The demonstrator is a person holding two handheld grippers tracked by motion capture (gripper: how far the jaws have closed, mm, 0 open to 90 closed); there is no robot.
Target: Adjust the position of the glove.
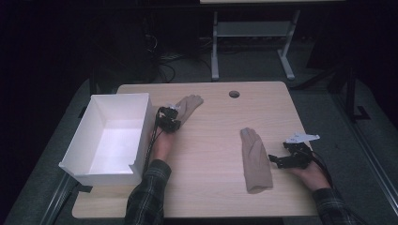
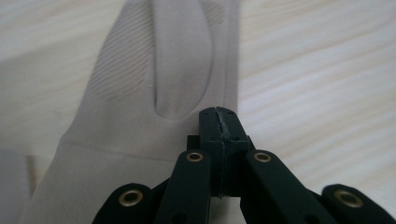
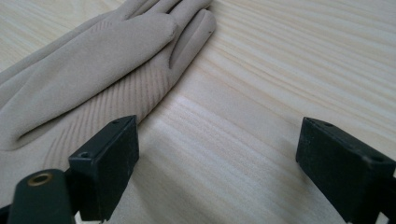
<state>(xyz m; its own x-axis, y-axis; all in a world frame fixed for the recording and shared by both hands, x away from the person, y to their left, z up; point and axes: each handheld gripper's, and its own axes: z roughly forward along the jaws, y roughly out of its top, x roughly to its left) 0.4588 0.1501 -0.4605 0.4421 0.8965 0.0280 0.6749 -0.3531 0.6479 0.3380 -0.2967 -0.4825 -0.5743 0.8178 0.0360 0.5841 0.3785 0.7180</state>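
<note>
**Two beige gloves, one pinched, one beside spread jaws**

The left gripper [image 2: 219, 122] has its jaws clenched together at the edge of the far glove [image 2: 140, 107]; whether fabric is caught between the pads cannot be told. That glove [image 1: 187, 107] lies at the table's far left, just beside the white box [image 1: 96, 123], whose tall wall stands close on the gripper's left. The right gripper [image 3: 219, 168] is released, jaws spread wide over bare wood, with the near glove [image 3: 88, 74] touching its left jaw. In the high view this glove [image 1: 256, 159] lies flat between the two hands, fingers pointing away. The table [image 1: 211, 136] has a round cable hole [image 1: 233, 94] at its far edge.
</note>
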